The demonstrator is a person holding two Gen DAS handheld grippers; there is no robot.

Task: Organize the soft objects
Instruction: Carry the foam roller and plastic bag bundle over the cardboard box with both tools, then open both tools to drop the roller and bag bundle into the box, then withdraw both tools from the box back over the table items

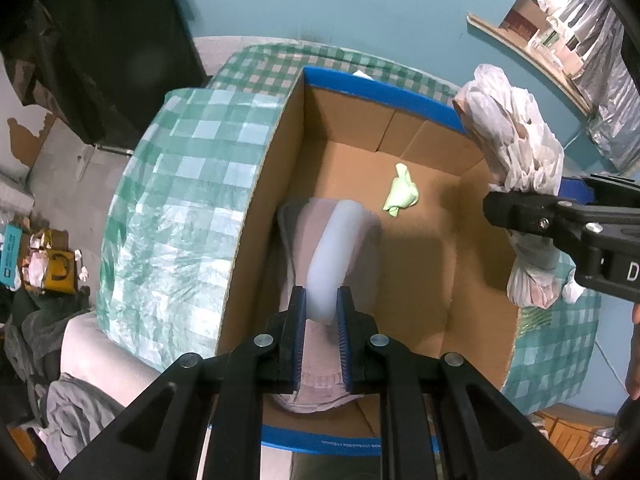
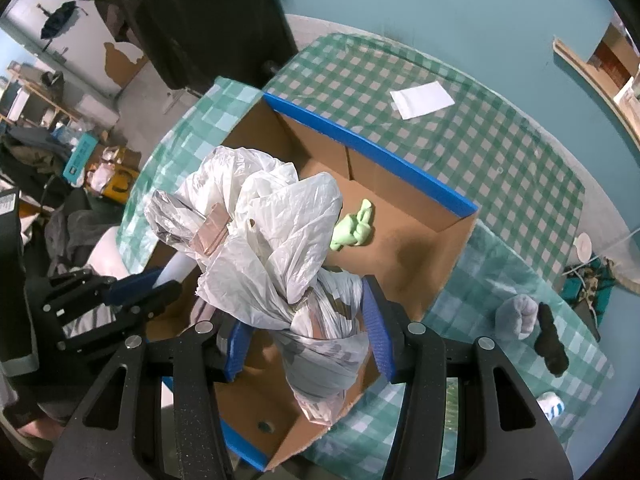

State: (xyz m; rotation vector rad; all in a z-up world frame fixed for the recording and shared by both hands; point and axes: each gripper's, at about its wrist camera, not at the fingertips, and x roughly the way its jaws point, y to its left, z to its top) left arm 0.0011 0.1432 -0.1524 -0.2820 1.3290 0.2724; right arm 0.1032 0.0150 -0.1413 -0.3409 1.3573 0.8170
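The left gripper (image 1: 321,312) is clamped tight on a pale foam tube (image 1: 334,256) wrapped with a pinkish-grey cloth, hanging just inside the near end of the cardboard box (image 1: 400,152); the right gripper (image 2: 308,340) is closed part-way around the waist of a knotted white plastic bag bundle (image 2: 276,240), held over the box's near corner. The risk, as I judge it, lies with the bundle — its loose crown flares wider than the grip and sits close to the box wall, so it could snag the blue-taped rim or slide on the slick film. Both things run lengthwise along the fingers, pointing steeply down toward the box floor, where a green cloth (image 1: 401,191) lies clear of them.
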